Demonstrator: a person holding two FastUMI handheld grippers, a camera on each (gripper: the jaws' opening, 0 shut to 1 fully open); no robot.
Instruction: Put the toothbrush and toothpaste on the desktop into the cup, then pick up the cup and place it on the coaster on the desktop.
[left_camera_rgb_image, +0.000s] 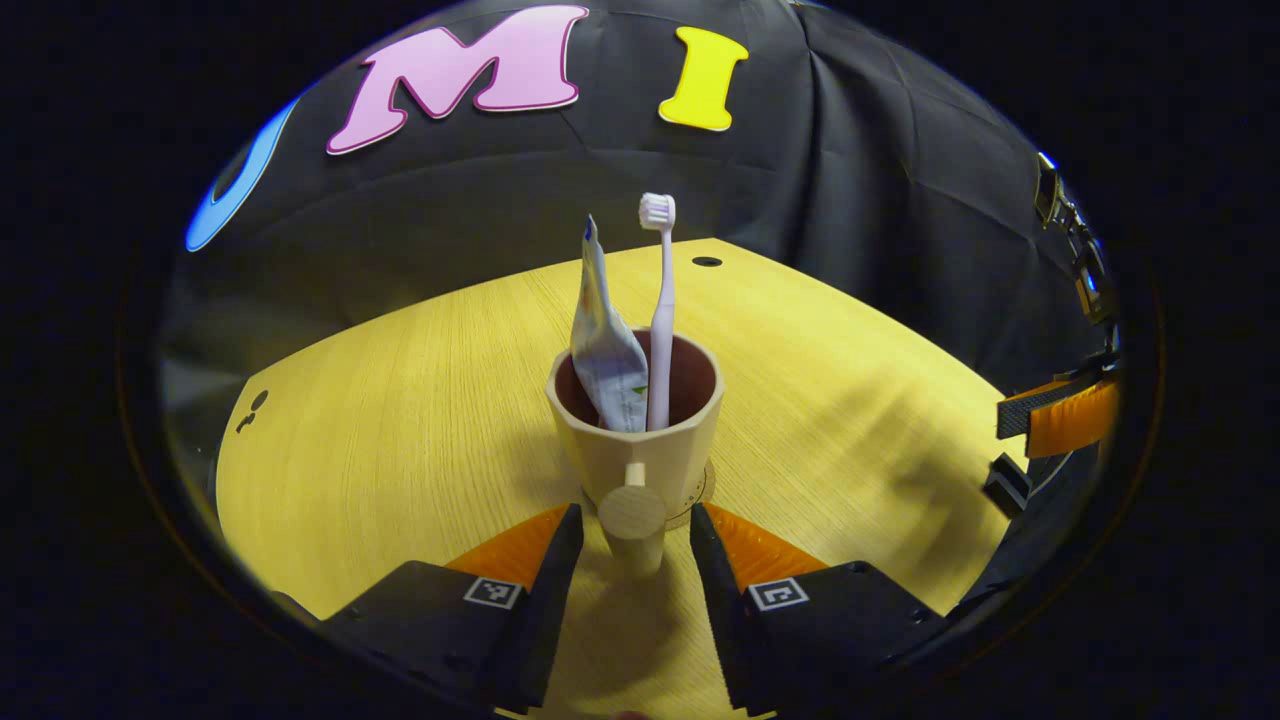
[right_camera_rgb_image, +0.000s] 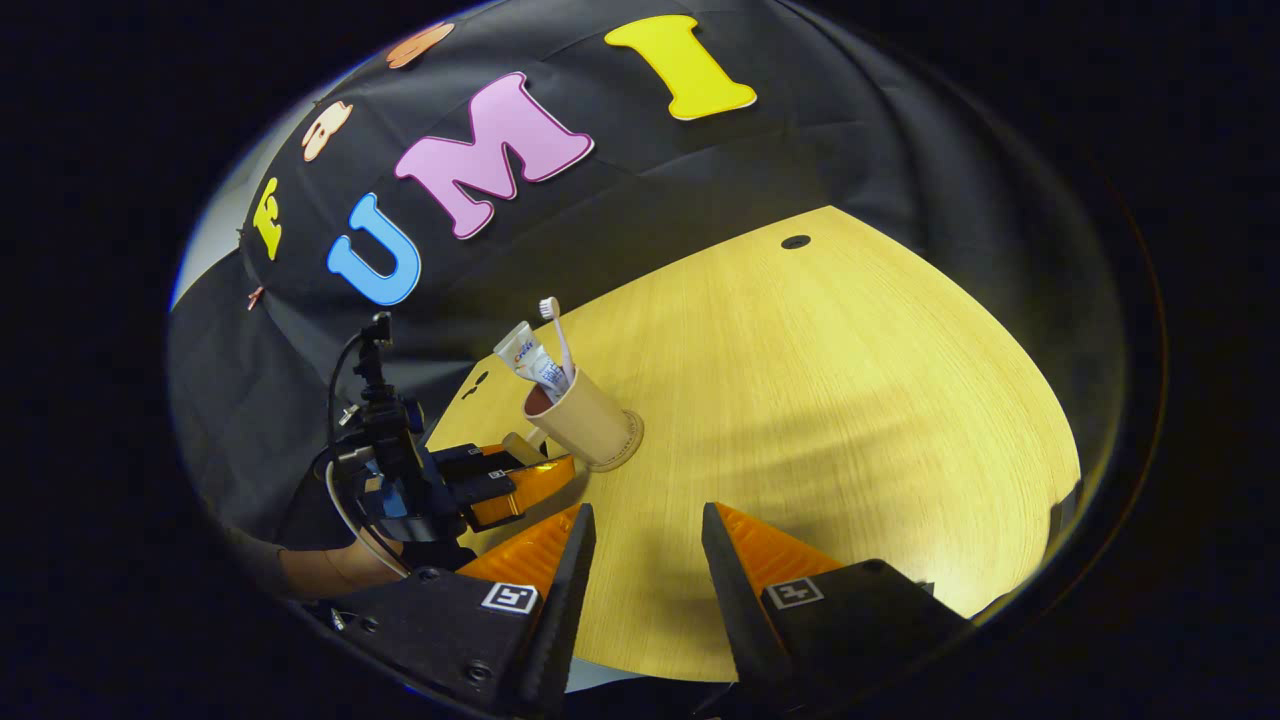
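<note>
A beige cup (left_camera_rgb_image: 640, 440) with a dark inside stands upright on a round coaster (left_camera_rgb_image: 700, 490). In it stand a pale pink toothbrush (left_camera_rgb_image: 660, 300), bristles up, and a white toothpaste tube (left_camera_rgb_image: 605, 350). My left gripper (left_camera_rgb_image: 636, 512) is open, its fingers on either side of the cup's handle knob (left_camera_rgb_image: 632, 512) with a gap on both sides. In the right gripper view the cup (right_camera_rgb_image: 585, 420) sits on the coaster (right_camera_rgb_image: 628, 448) at centre left, with the left gripper (right_camera_rgb_image: 510, 480) beside its handle. My right gripper (right_camera_rgb_image: 645, 520) is open over bare table, well short of the cup.
The wooden table (left_camera_rgb_image: 400, 430) has a small round hole (left_camera_rgb_image: 706, 261) near its far edge. The right gripper (left_camera_rgb_image: 1060, 415) shows at the right rim of the left gripper view. A hand and sleeve (right_camera_rgb_image: 330, 565) hold the left gripper.
</note>
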